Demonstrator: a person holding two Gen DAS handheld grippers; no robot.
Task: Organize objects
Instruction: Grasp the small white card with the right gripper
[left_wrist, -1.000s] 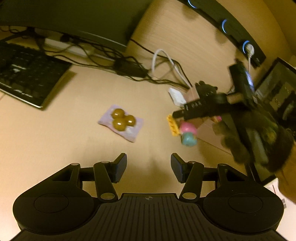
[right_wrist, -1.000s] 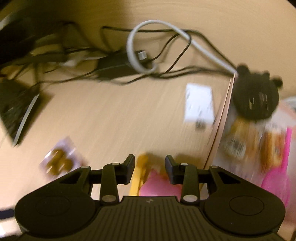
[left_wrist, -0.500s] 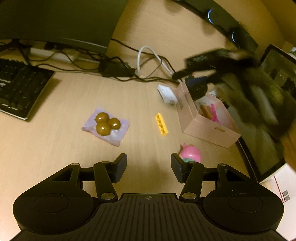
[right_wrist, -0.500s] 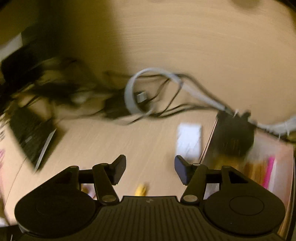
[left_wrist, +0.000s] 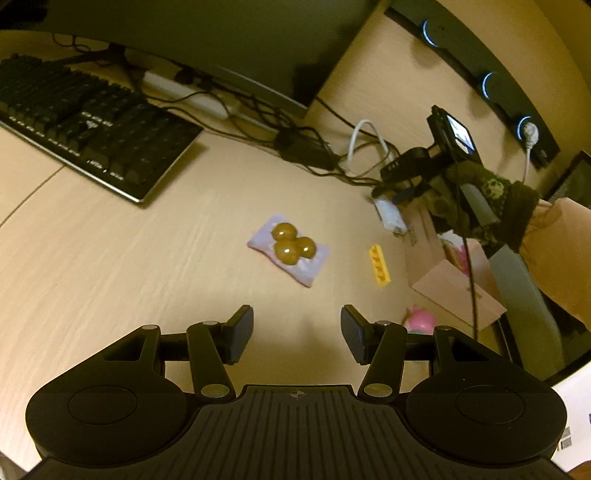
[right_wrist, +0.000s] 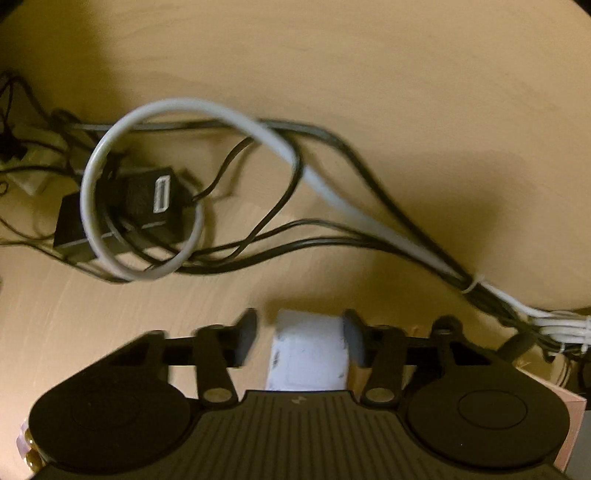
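My right gripper (right_wrist: 300, 338) is closing around a white packet (right_wrist: 308, 354) beside the pink box (left_wrist: 456, 284). My left gripper (left_wrist: 297, 334) hangs open and empty over the desk (left_wrist: 110, 266).

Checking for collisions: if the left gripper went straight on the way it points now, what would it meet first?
Probably bare desk just ahead of the open left gripper; beyond that, the packet of brown balls, though depth is unclear.
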